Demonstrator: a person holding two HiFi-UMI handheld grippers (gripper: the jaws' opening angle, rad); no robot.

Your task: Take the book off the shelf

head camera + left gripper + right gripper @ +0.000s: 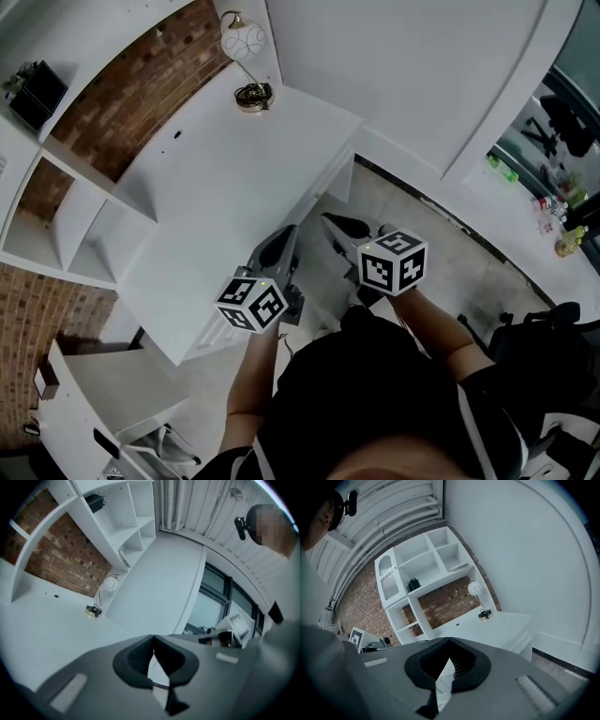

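A small dark book (pixel 36 92) stands alone in an upper compartment of the white shelf unit (pixel 66 211) at the far left, against a brick wall. The same book (pixel 94 501) shows high up in the left gripper view, and far off (pixel 413 584) in the right gripper view. My left gripper (pixel 284 240) and my right gripper (pixel 336 222) hang side by side off the white desk's (pixel 225 197) near corner, well short of the shelf. Both are shut with nothing between the jaws, as the left gripper (pixel 153 642) and right gripper (pixel 449 642) views also show.
A round-shaded lamp (pixel 245 58) stands at the desk's far end, next to the shelf unit. A low white cabinet (pixel 103 384) is at the bottom left. At the right, a white counter carries bottles (pixel 559 223), with a dark office chair (pixel 565 122) beyond.
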